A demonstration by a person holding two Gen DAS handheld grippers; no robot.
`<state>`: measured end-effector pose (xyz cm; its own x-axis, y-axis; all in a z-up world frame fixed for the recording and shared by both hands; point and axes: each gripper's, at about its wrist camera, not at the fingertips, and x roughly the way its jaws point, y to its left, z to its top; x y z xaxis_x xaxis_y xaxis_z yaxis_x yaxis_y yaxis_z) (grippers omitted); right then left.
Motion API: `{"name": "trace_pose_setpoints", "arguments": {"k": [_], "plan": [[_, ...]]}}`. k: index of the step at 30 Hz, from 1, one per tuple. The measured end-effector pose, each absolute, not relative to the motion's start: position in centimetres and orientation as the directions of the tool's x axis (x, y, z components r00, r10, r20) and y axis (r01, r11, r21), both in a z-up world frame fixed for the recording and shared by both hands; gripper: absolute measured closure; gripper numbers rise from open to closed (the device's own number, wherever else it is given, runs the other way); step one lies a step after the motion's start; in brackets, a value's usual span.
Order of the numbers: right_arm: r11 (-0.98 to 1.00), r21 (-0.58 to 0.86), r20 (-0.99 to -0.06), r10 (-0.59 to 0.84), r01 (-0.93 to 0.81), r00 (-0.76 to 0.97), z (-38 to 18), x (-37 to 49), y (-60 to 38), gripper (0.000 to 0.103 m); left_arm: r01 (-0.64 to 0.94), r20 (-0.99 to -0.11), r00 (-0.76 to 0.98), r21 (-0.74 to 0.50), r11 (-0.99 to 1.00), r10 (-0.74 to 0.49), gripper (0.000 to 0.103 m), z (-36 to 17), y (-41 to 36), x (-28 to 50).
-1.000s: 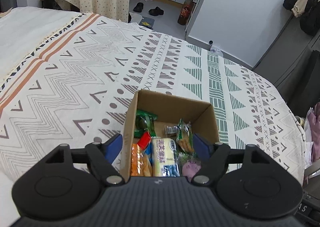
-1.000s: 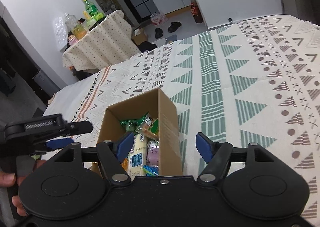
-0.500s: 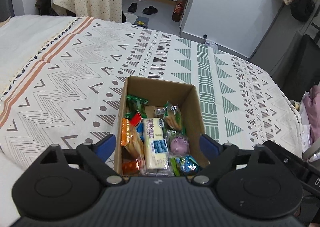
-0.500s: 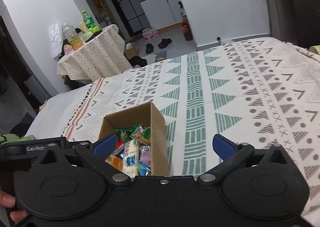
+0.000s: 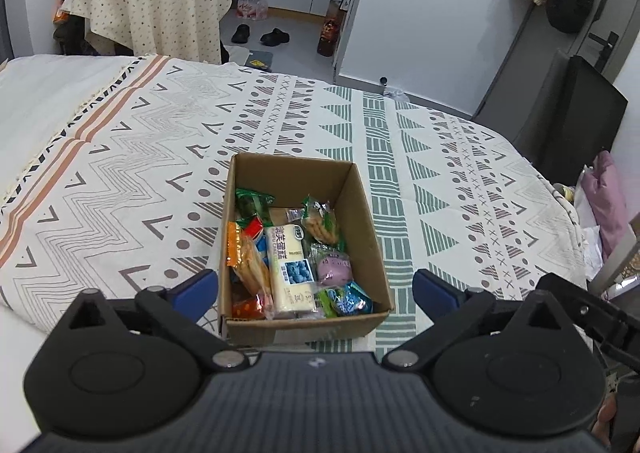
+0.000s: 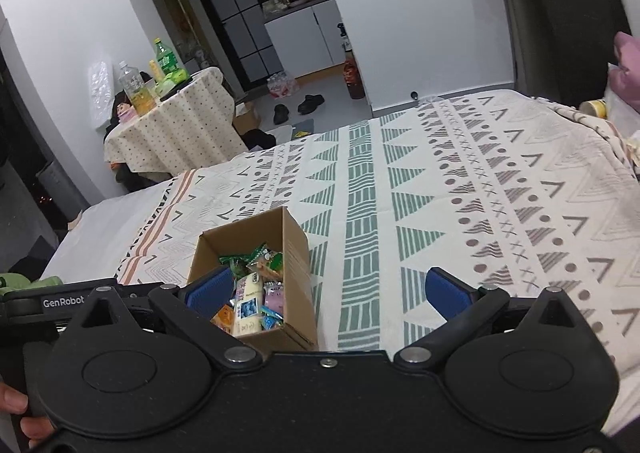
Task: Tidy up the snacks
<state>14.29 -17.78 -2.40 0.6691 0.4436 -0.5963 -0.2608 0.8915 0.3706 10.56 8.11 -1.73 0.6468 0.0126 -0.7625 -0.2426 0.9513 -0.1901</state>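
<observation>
open-topped snack box point(image 5: 362, 213) upright, long axis running away from camera

White lettering "GenRobot" point(image 6: 64, 301) stands on a black bar at the 9 o'clock edge of the right wrist view; this bar belongs to the other hand-held gripper. In the left wrist view, a cream packet point(image 5: 289, 267) lying in the box point(image 5: 362, 213) carries a vertical line of dark Chinese characters with small Latin letters beside it, above a picture of blueberries; the characters are too small to read with certainty. The same packet shows in the right wrist view, its print illegible. Other wrappers in the box bear print too blurred to read.
</observation>
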Motion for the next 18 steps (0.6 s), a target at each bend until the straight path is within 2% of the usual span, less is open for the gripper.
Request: {"name": "trace_pose_setpoints", "arguments": {"k": [18], "plan": [[0.894, 0.353, -0.596, 0.443, -0.277, 0.670, -0.1, 10.2, -18.1, 0.000, -0.176, -0.747, 0.664, -0.195, 0.965, -0.030, 0.000, 0.5, 8.5, 7.0]]}}
